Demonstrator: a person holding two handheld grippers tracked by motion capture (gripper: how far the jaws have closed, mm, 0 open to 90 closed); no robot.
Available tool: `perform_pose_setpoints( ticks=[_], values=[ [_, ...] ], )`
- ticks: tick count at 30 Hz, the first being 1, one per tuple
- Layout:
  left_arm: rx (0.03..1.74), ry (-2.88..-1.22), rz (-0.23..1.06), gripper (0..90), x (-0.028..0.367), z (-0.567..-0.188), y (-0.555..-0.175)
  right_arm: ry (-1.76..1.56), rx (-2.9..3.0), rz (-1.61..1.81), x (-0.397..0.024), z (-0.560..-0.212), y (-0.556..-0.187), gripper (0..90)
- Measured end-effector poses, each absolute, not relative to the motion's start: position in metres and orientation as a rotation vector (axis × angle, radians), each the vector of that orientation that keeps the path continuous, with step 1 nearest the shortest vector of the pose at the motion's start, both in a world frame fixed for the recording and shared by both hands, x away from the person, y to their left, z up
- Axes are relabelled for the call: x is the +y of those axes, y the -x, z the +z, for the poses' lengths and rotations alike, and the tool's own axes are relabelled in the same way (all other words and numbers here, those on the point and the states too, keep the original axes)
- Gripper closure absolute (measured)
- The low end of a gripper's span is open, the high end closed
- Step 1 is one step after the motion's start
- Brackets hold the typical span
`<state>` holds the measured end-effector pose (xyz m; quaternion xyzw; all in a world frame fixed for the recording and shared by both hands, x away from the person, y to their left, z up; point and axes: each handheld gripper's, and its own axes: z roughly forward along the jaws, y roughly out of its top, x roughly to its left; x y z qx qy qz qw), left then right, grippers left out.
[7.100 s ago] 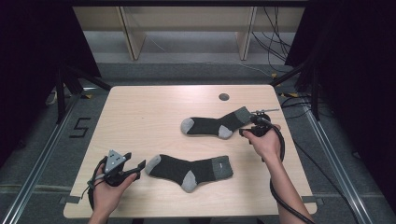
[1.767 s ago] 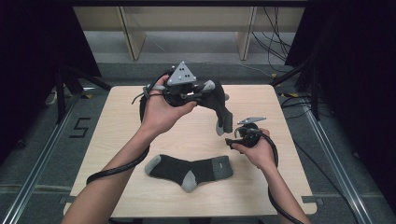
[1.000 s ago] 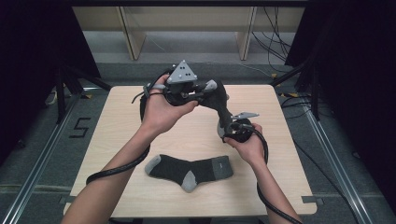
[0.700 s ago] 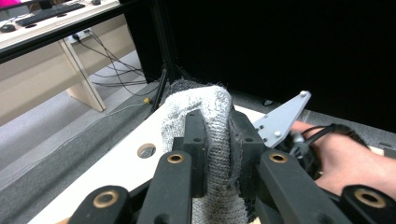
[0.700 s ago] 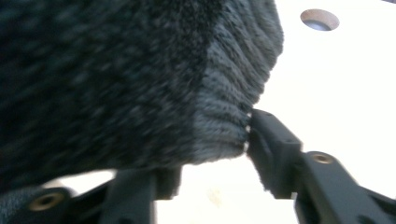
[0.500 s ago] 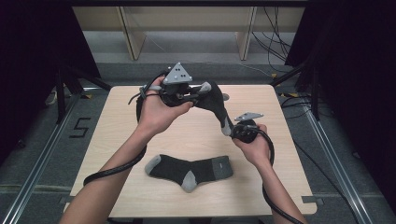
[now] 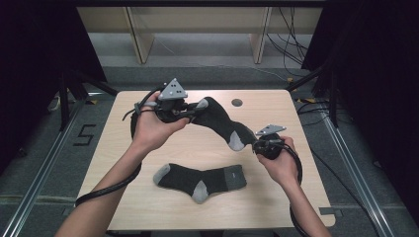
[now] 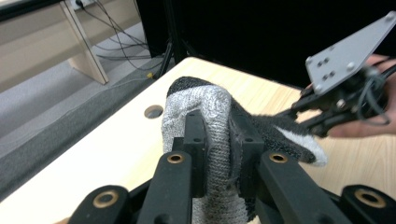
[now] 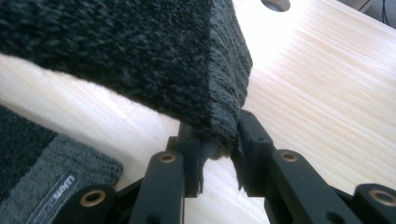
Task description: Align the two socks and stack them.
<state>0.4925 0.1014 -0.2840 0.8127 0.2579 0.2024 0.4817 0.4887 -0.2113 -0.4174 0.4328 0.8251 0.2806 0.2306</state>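
Observation:
A dark sock (image 7: 220,121) with grey toe and heel hangs above the table, stretched between both grippers. My left gripper (image 7: 195,109) is shut on its grey toe (image 8: 205,107), as the left gripper view shows with the pads (image 8: 194,140) pressed into the knit. My right gripper (image 7: 256,143) has just been closing and now pinches the sock's dark cuff edge (image 9: 219,126) between its jaws. A second matching sock (image 7: 197,177) lies flat on the table near the front, below the held one.
The light wooden table (image 7: 296,197) has a round hole (image 7: 237,102) near its far edge. Wooden shelf legs (image 7: 141,37) and loose cables (image 7: 291,44) stand beyond the table. Dark curtains close both sides.
My right gripper has shut on the hanging end of the sock and drawn it rightward. My left hand has come down and to the left, so the sock is now spread between them.

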Motion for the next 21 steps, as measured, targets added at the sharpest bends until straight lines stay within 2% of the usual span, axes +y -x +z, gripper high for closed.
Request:
perform_pose_setpoints(
  ticks=[21],
  values=[
    [0.692, -2.029, 0.486, 79.1, 0.140, -0.334, -0.466, -1.118, 2.329, 0.752, -0.204, -0.413, -0.443, 75.7]
  ],
)
